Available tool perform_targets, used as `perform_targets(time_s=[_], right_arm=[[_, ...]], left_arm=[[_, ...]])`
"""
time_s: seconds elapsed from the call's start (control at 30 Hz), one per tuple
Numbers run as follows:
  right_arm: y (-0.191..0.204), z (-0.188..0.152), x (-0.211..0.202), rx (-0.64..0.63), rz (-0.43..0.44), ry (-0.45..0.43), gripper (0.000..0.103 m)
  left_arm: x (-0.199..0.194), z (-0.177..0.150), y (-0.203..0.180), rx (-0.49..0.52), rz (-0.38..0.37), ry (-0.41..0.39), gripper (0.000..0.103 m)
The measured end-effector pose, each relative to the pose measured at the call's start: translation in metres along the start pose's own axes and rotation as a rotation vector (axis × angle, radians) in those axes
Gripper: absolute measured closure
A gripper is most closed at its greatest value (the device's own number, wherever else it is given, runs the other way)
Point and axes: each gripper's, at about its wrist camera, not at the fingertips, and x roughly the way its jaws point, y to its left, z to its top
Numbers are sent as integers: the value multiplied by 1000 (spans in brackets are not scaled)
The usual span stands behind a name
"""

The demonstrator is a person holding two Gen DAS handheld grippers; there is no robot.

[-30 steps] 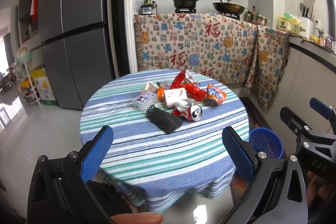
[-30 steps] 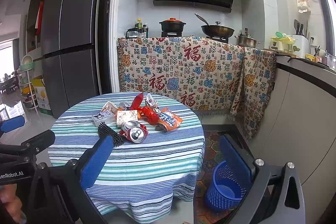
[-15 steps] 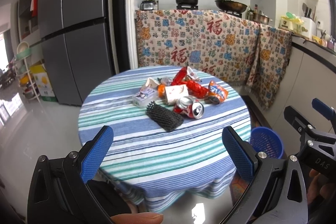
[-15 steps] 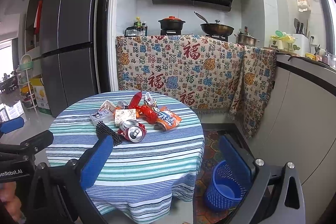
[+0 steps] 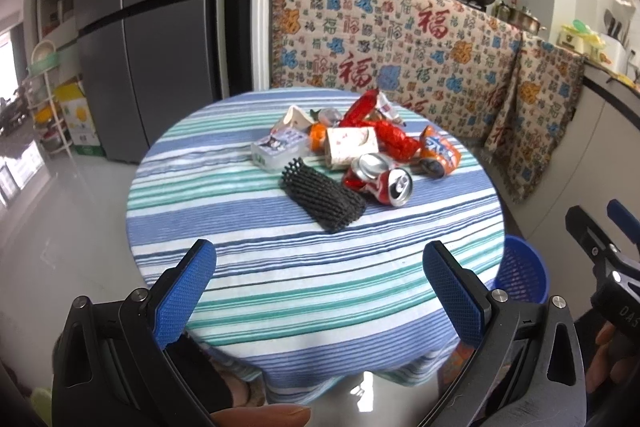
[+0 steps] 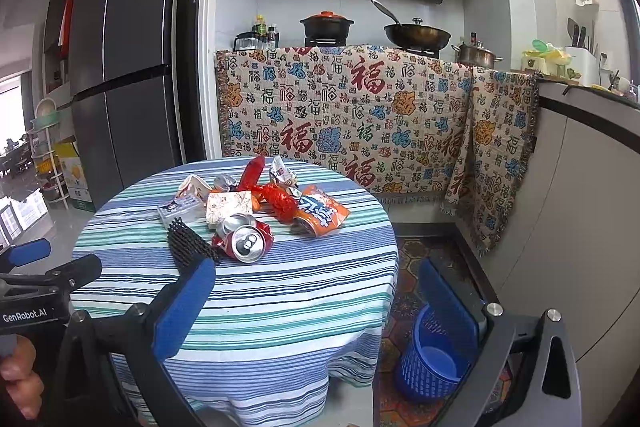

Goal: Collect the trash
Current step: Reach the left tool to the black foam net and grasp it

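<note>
Round table (image 5: 312, 291) draped in a blue, green and white striped cloth, its hem hanging over the edge. Clustered on the far half of the top: a black foam net sleeve (image 5: 324, 197) nearest the viewer; two crushed red cans (image 5: 380, 179) just beside it; a small clear box (image 5: 276, 147); a pale paper carton (image 5: 352, 147); crumpled red wrappers (image 5: 384, 131); an orange snack bag (image 5: 440, 151). On the floor beside the table, a blue mesh basket (image 6: 432, 363).
</note>
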Motion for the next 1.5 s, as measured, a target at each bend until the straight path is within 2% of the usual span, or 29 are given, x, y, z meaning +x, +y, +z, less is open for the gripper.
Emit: perform_targets(time_s=[0.23, 0.43, 0.67, 0.83, 0.93, 1.1, 1.2, 1.27, 1.33, 1.43, 1.5], right_arm=[[-7, -20, 56, -10, -25, 78, 0], [-7, -32, 99, -25, -23, 173, 0], [-3, -39, 152, -81, 0, 279, 0], [2, -37, 184, -108, 2, 312, 0], [5, -37, 202, -113, 6, 342, 0], [6, -41, 219, -105, 18, 386, 0], [5, -41, 223, -88, 37, 399, 0], [3, -40, 225, -76, 49, 409, 0], [-2, -40, 229, -34, 76, 428, 0], [-3, -40, 231, -32, 72, 420, 0], [-2, -39, 233, -40, 84, 419, 0]], left_arm=[[58, 9, -9, -40, 32, 54, 0], [113, 11, -14, -59, 89, 100, 0], [166, 10, -29, -20, 110, 185, 0], [195, 19, -41, -26, 112, 232, 0], [211, 22, -39, -18, 147, 271, 0], [213, 20, -9, -12, 145, 309, 0], [209, 23, 9, 70, 141, 322, 0], [207, 23, 20, 105, 95, 346, 0], [208, 24, 35, 82, 28, 388, 0], [208, 26, 40, 84, 24, 395, 0], [207, 24, 38, 62, 39, 366, 0]])
